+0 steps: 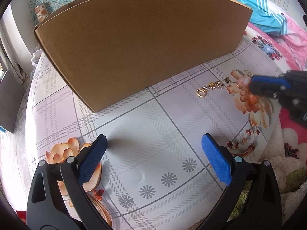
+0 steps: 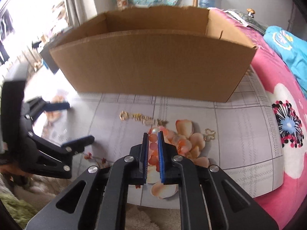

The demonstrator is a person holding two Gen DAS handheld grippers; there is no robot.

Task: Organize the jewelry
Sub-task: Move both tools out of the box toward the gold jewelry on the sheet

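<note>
A gold chain piece with a ring end (image 1: 211, 87) (image 2: 137, 117) lies on the flowered cloth in front of an open cardboard box (image 1: 134, 38) (image 2: 153, 67). A small gold butterfly charm (image 2: 209, 134) lies to the right of it. My right gripper (image 2: 153, 132) (image 1: 250, 85) points down at the orange flower print, its jaws nearly together with a small pearl piece (image 2: 154, 130) pinched at the tips. My left gripper (image 1: 154, 137) (image 2: 80, 122) hovers open over bare cloth, nothing between its blue pads.
The box's tall near wall stands just behind the jewelry. A pink flowered blanket (image 2: 278, 153) and a blue garment (image 1: 268, 15) lie to the right. Fluffy beige fabric (image 1: 284, 172) borders the cloth's near edge.
</note>
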